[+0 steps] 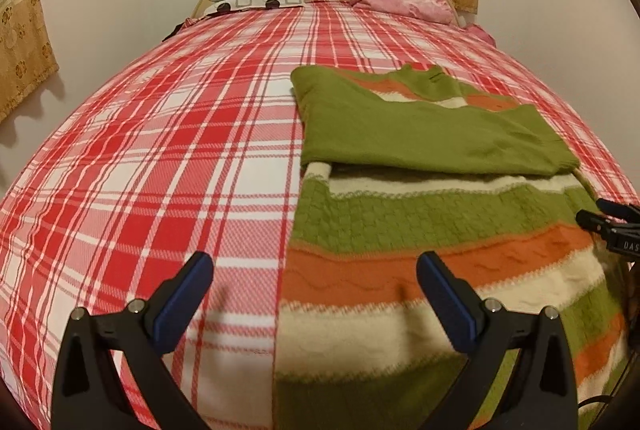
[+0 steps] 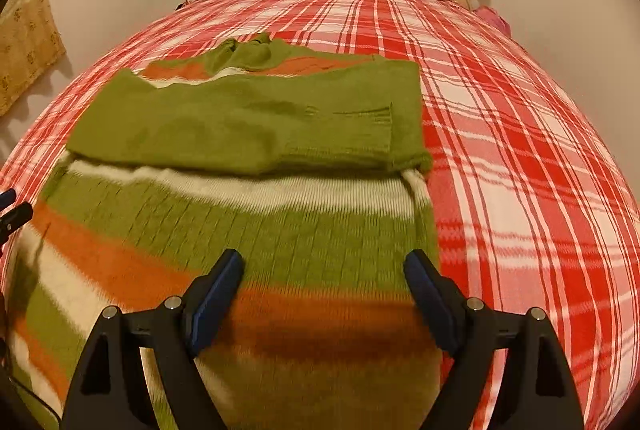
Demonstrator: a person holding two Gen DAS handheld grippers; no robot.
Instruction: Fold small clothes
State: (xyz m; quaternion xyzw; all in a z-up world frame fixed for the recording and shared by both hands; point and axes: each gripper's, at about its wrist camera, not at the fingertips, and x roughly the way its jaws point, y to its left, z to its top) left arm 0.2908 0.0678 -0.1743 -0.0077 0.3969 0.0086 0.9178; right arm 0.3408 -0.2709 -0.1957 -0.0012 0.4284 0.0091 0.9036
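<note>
Striped sweater (image 1: pixel 440 230) lying on bed (image 1: pixel 160 150), sleeves folded across, hem nearest. Left gripper (image 1: pixel 314 294) straddling left edge, right gripper (image 2: pixel 324 290) over right edge; both fingers spread, gripping nothing.

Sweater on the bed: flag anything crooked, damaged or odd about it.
Nothing stands out. The striped sweater lies flat on the plaid bedspread, sleeves folded across the chest, no visible damage. Both grippers are open, empty.

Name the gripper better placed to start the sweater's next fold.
Right, probably. The right gripper hangs open directly over the sweater, while the left gripper straddles its edge, one finger over the bedspread.
</note>
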